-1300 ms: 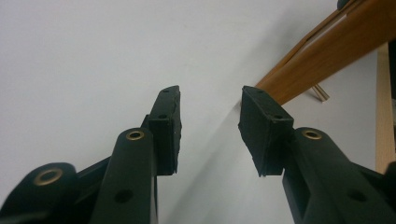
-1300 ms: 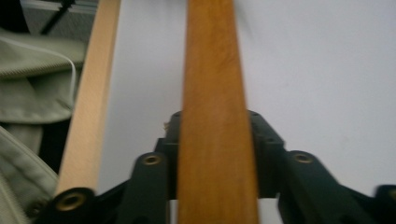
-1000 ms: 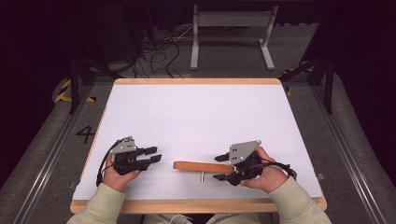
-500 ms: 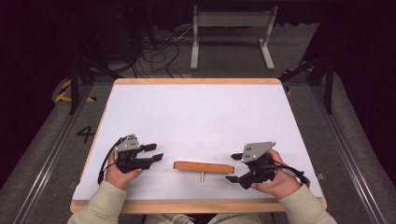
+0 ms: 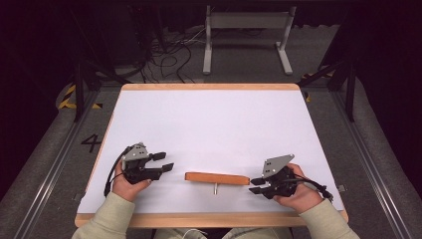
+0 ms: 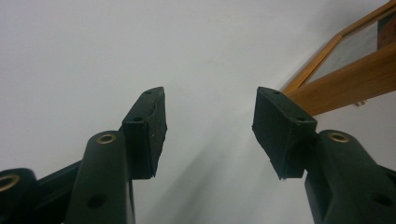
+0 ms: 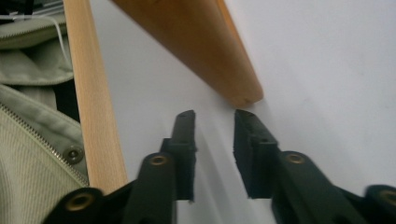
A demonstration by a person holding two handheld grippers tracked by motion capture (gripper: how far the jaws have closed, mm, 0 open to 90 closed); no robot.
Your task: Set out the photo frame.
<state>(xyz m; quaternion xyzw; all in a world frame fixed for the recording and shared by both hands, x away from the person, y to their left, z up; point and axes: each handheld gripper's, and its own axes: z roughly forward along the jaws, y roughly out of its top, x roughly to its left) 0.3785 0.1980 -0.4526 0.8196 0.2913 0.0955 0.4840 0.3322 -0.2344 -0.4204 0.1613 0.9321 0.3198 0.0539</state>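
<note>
Down near the white tabletop's (image 5: pixel 214 124) front edge lies a wooden handle (image 5: pixel 217 178), untouched. Left gripper (image 5: pixel 160 162) gapes wide; right gripper (image 5: pixel 258 184), narrowing, empty. Dark room behind, perhaps cables (image 5: pixel 169 57).

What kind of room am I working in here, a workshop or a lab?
Likely a lab recording station: a white-topped table with a wooden rim, floor rails beside it, loose cables and a metal stand behind on grey carpet.
</note>
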